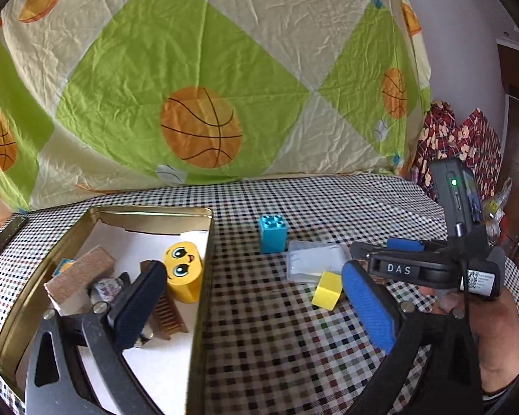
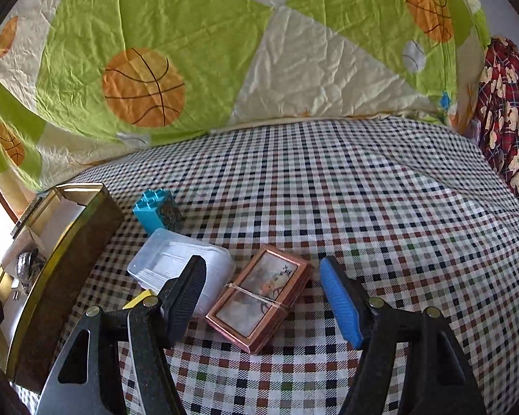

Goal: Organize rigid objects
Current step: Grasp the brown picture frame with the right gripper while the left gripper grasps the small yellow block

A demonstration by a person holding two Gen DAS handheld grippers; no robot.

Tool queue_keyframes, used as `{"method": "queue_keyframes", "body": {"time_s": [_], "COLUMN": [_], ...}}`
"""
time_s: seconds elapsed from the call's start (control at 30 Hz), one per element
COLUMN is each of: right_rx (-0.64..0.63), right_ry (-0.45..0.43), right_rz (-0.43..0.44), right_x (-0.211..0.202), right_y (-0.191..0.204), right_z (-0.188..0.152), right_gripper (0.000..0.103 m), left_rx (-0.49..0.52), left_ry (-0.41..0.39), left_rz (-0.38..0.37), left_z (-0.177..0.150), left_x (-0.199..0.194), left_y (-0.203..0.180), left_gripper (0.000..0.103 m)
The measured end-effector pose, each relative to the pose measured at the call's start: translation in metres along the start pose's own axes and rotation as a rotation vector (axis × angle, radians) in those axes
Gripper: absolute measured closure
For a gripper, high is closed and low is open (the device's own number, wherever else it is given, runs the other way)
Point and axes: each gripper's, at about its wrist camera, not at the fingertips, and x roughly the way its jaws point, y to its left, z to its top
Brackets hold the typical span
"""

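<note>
Right gripper (image 2: 263,297) hovers low over the checked cloth with its jaws spread wide and nothing between them. Directly ahead, in the gap between the black finger and the blue one, lies the copper-framed card box (image 2: 259,299), flat on the cloth and bound by a thin elastic band. Its long axis runs diagonally, from near-left to far-right, so it sits skewed to the line between the jaws; my judgement is that the wrist would need a turn before closing squarely across the short sides. This hand is clearly the nearer one to it.

Touching the box on its left is the clear plastic case (image 2: 176,263), partly behind the black finger, with a corner of the yellow cube (image 2: 140,300) peeking out beneath. Further back stands the blue brick (image 2: 155,209), upright, studs up.

Left gripper (image 1: 249,297) is also spread and empty, straddling the wall of the gold tin (image 1: 204,276): its black finger hangs inside, its blue finger outside over the cloth. Inside the tin lie a yellow face block (image 1: 185,271), a wooden block (image 1: 79,276) and a brown comb (image 1: 167,314).

Behind everything hangs the basketball-print sheet (image 1: 204,79).
</note>
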Motion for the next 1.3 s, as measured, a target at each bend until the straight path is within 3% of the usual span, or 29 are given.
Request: {"method": "queue_keyframes", "body": {"time_s": [0.2,0.37,0.5,0.67,0.73,0.83,0.9,1.3], "right_rx": [0.014,0.100,0.042,0.040,0.072,0.148,0.175,0.054], "right_ry": [0.037,0.029,0.102,0.107,0.086,0.036,0.053,0.112], "right_rz": [-0.004,0.029,0.027,0.026,0.060,0.099,0.103,0.076], "right_x": [0.006,0.004,0.017,0.017,0.012,0.002,0.006,0.017], "right_y": [-0.008,-0.027,-0.015,-0.018,-0.025,-0.041,-0.045,-0.020], "right_z": [0.000,-0.001,0.001,0.001,0.000,-0.002,-0.002,0.001], "right_gripper": [0.033,0.035,0.035,0.038,0.045,0.045,0.045,0.044], "left_rx": [0.049,0.057,0.080,0.009,-0.014,-0.023,-0.017,-0.009], "left_ry": [0.058,0.093,0.127,0.132,0.135,0.135,0.135,0.143], "left_rz": [0.003,-0.016,-0.007,-0.012,-0.017,-0.019,-0.014,-0.021], "left_z": [0.000,0.002,0.003,0.006,0.005,0.005,0.006,0.008], "left_x": [0.030,0.045,0.061,0.066,0.067,0.068,0.068,0.073], "left_y": [-0.024,-0.035,-0.042,-0.028,-0.023,-0.022,-0.023,-0.027], "left_gripper": [0.001,0.001,0.001,0.001,0.001,0.001,0.001,0.001]}}
